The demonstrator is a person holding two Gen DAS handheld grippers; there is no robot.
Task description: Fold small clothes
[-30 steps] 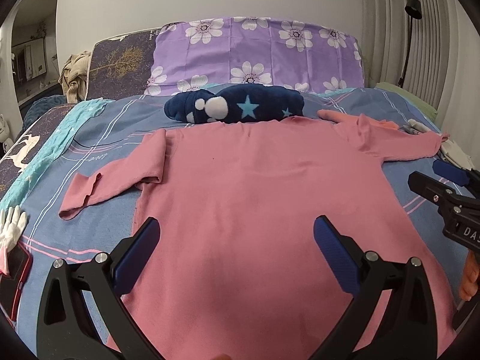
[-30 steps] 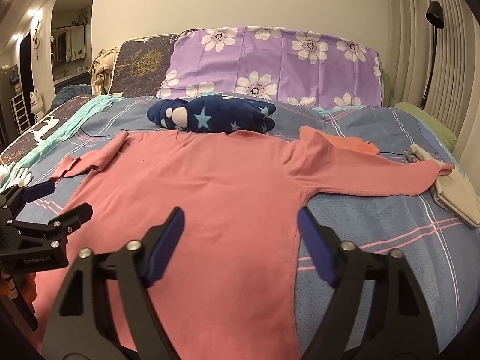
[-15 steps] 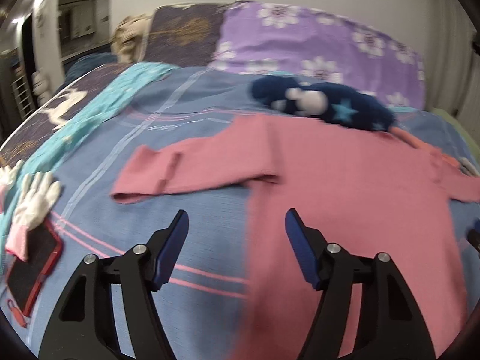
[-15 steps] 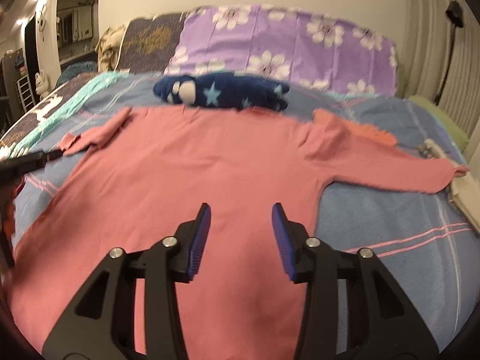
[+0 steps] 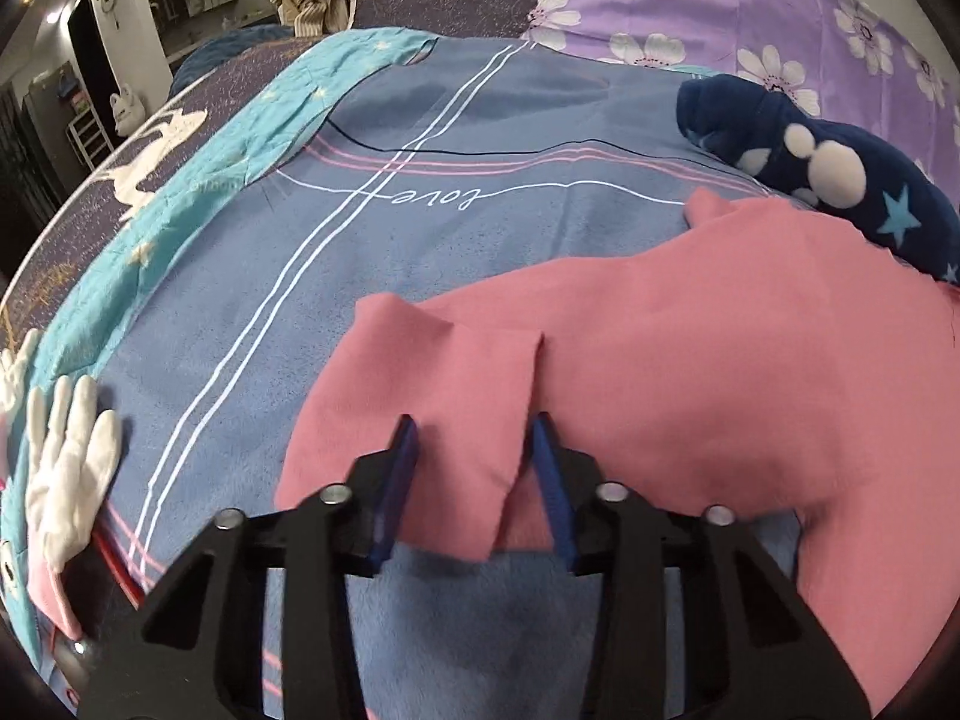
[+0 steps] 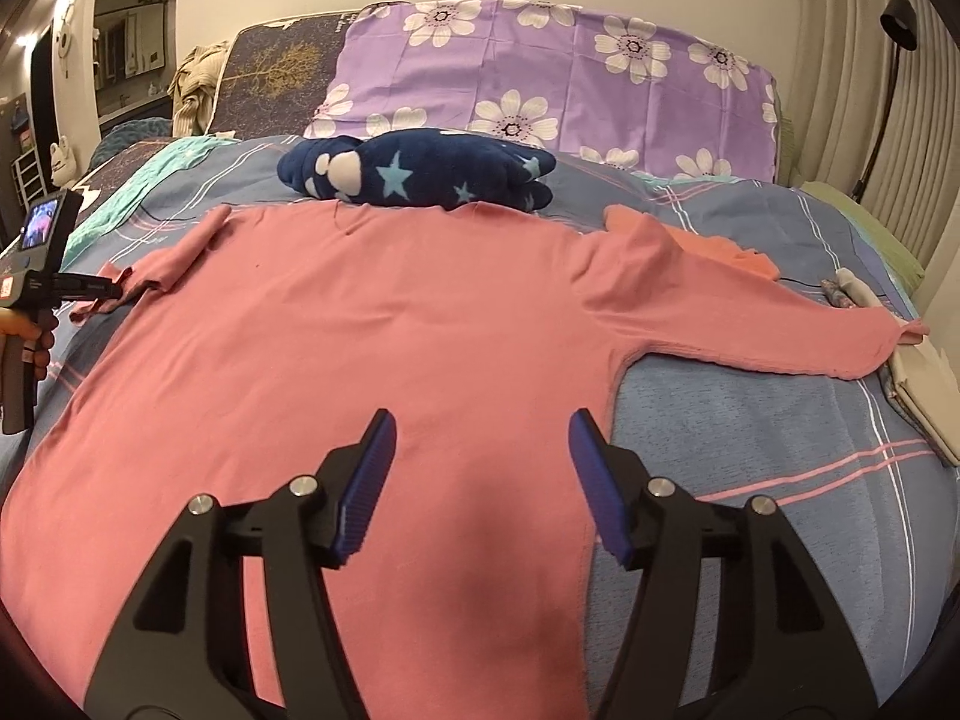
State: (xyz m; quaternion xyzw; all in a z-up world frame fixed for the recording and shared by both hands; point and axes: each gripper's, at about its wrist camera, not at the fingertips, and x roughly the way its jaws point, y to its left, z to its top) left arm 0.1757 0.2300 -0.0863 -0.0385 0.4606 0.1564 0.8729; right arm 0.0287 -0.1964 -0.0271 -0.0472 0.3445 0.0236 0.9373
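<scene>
A pink long-sleeved shirt (image 6: 390, 324) lies flat on the blue bedspread (image 6: 750, 450), sleeves spread. In the left wrist view its left sleeve (image 5: 480, 390) lies folded at the cuff. My left gripper (image 5: 474, 456) straddles the sleeve end, jaws partly open around the cloth, not clamped. It also shows in the right wrist view (image 6: 96, 288) at the sleeve cuff. My right gripper (image 6: 480, 462) is open and empty above the shirt's lower body.
A navy star-patterned plush (image 6: 420, 171) lies above the collar. A purple flowered pillow (image 6: 540, 78) is behind it. White gloves (image 5: 66, 462) and a red-edged phone lie at the left. An orange cloth (image 6: 714, 246) and beige items (image 6: 924, 384) lie at the right.
My left gripper swung left from the shirt body to the left sleeve and narrowed around its end. My right gripper narrowed, then opened wider again, staying over the shirt body.
</scene>
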